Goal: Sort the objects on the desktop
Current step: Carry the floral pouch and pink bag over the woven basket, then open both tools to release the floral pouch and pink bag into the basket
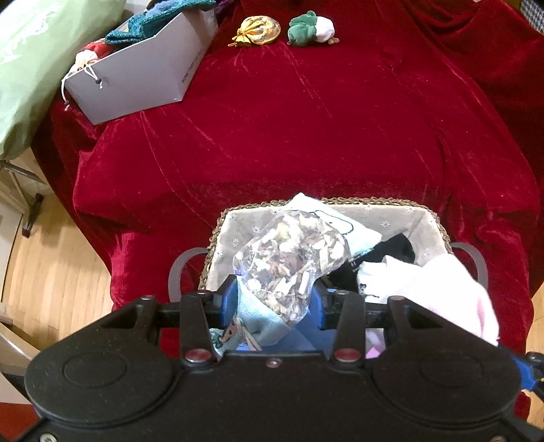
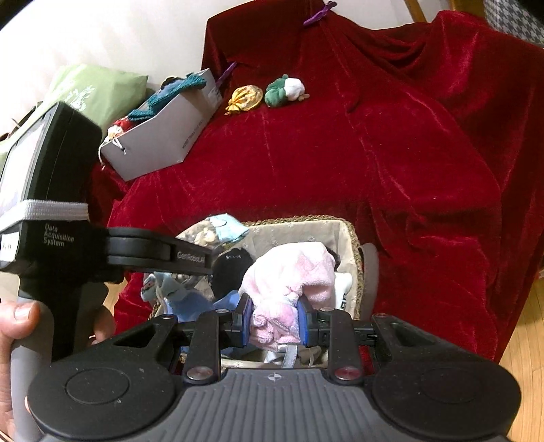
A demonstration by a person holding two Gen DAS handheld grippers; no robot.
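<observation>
My left gripper (image 1: 275,299) is shut on a clear sachet of dried petals with light blue cloth (image 1: 292,261), held over the woven basket (image 1: 217,224) at the table's near edge. My right gripper (image 2: 275,323) is shut on a pink fluffy cloth item (image 2: 289,272) above the same basket (image 2: 353,238). The basket also holds black (image 1: 397,251) and white items. The pink item shows at the right of the left wrist view (image 1: 452,289). The left gripper body (image 2: 68,217) shows at the left of the right wrist view.
The table is draped in red velvet (image 1: 306,129). A grey box (image 1: 142,74) with teal knitwear stands far left. A gold pouch (image 1: 260,30) and a green-and-white plush (image 1: 311,29) lie at the far edge. A green bag (image 1: 30,68) sits off the table's left.
</observation>
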